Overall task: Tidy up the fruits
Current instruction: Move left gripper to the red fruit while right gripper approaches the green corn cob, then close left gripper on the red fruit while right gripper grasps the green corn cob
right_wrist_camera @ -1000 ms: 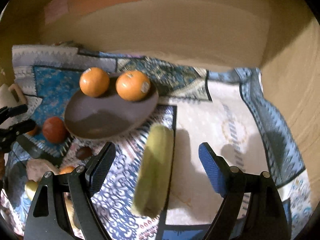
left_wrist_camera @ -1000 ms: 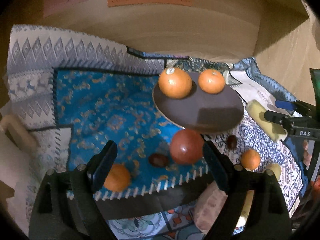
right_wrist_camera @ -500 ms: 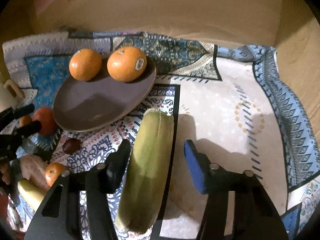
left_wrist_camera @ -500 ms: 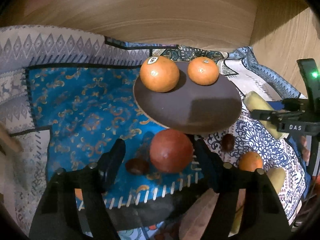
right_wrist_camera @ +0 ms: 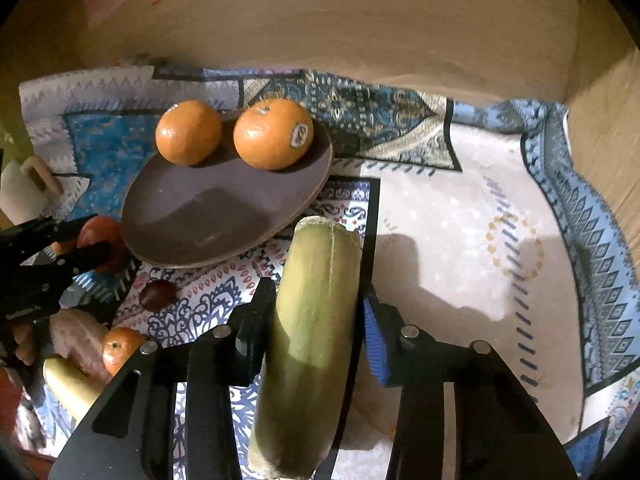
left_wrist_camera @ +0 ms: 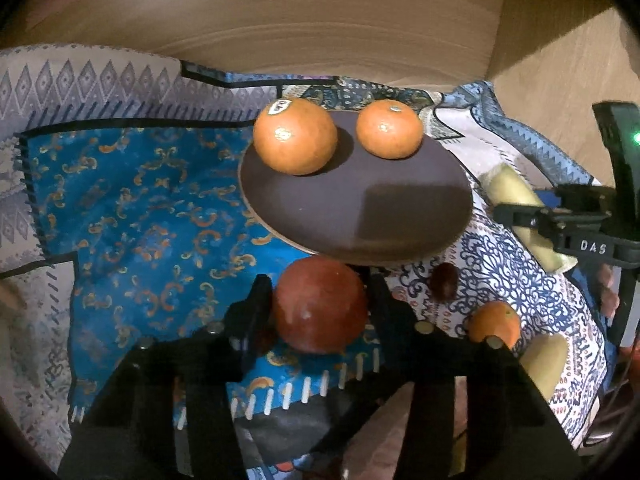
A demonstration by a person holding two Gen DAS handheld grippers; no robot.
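A dark oval plate holds two oranges; it also shows in the right wrist view. My left gripper is shut on a red round fruit just in front of the plate, on the blue cloth. My right gripper is shut on a long pale green fruit lying on the patterned cloth right of the plate. The right gripper also shows in the left wrist view.
A small orange, a dark brown nut, a yellowish fruit and a pinkish tuber lie at the front. A beige wall bounds the back and right. The pale cloth stretches right.
Both grippers moved forward and closed: the left around the red fruit, the right around the long green fruit. The plate and its oranges stayed in place.
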